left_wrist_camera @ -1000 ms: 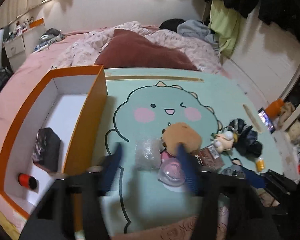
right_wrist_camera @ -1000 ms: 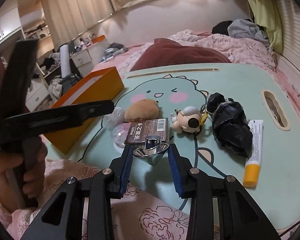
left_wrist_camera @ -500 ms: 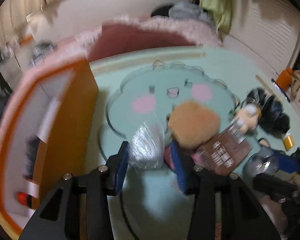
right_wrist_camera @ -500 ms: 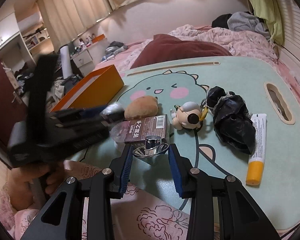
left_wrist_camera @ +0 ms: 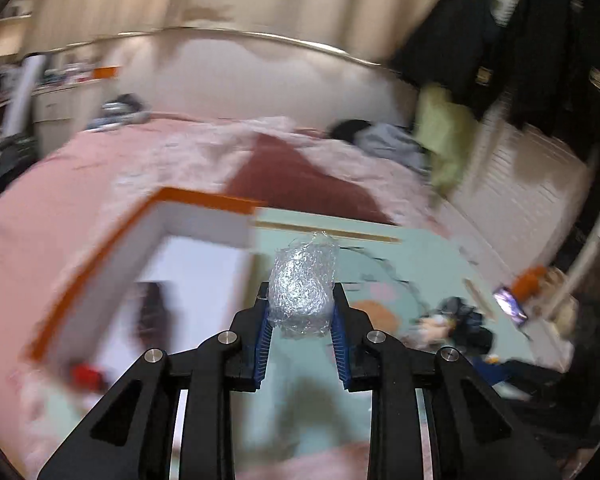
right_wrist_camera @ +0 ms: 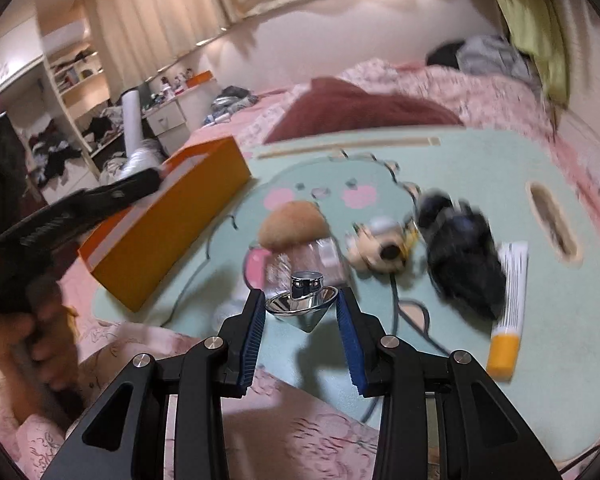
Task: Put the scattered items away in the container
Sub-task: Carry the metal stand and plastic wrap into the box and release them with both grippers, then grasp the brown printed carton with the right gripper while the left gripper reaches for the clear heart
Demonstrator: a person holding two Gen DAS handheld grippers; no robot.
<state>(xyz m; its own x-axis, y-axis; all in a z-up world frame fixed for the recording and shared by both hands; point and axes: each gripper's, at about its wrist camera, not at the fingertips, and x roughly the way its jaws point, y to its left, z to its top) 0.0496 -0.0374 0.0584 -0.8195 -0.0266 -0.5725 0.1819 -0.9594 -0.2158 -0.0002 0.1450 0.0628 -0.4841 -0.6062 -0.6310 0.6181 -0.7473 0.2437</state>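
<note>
Left gripper [left_wrist_camera: 302,314], jaws just closing, clamped on crinkly plastic wad [left_wrist_camera: 303,285], lifted beside orange box [left_wrist_camera: 204,216]; right gripper [right_wrist_camera: 300,312] pinching chrome cone [right_wrist_camera: 301,302] above green tray table [right_wrist_camera: 480,168]; likely risk: springy wad slipping out short of the box, toppling nearby clutter.

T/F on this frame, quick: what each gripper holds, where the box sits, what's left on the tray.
1. The left gripper is clamped on a crumpled clear plastic wad. True.
2. The right gripper is empty. False: it holds a shiny metal cone-shaped piece.
3. The orange box sits at the tray's left edge. True.
4. The yellow-capped tube is in the box. False: it lies on the green tray.
</note>
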